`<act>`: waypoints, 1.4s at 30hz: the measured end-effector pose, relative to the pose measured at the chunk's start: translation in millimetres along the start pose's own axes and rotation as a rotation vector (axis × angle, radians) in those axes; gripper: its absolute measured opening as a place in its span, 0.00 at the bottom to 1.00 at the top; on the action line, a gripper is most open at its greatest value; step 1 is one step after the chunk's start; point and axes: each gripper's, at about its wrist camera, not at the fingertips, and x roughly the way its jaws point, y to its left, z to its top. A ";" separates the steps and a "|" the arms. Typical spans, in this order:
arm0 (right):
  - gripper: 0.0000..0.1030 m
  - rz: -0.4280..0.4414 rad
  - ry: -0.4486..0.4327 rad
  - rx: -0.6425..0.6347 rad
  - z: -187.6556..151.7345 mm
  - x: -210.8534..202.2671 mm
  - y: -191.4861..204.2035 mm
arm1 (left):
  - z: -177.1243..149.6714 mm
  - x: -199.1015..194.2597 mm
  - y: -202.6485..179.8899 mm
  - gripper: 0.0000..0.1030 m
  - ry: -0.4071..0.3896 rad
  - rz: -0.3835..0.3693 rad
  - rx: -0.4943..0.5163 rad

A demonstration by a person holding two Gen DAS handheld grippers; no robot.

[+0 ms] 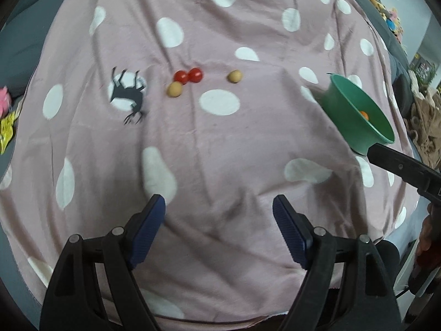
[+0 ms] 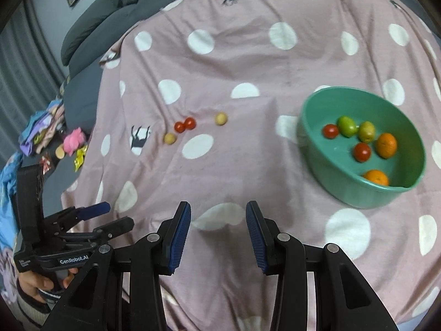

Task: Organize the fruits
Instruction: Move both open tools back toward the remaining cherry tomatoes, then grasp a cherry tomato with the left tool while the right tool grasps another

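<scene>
both our grippers (image 1: pixel 219 229) (image 2: pixel 217 231) gape wide, empty. four small fruits (image 1: pixel 188 78) lie loose on cloth (image 1: pixel 220 151), left of bowl (image 2: pixel 311 127). probably light, round, roll-prone; pinch gently across the middle.

White lettering "GenRobot.AI" runs along the black body of the left hand-held gripper (image 2: pixel 103 216), lower left of the right wrist view.

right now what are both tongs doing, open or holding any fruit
Left tongs: open, holding nothing, above the cloth.
Right tongs: open, holding nothing.
</scene>
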 end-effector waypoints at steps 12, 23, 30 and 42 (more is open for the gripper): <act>0.41 0.016 0.111 -0.045 -0.4 47.3 24.6 | -2.8 2.9 32.8 0.77 -0.027 -0.083 -0.059; 0.41 0.061 0.103 -0.074 40.4 80.5 30.4 | 64.3 25.3 43.2 0.69 -0.094 -0.078 -0.015; 0.41 0.098 0.045 -0.058 88.9 113.8 24.7 | 123.7 72.2 51.6 0.55 -0.082 -0.080 0.001; 0.41 0.170 0.068 -0.012 110.2 154.7 0.4 | 170.6 149.5 43.8 0.38 -0.005 0.040 0.104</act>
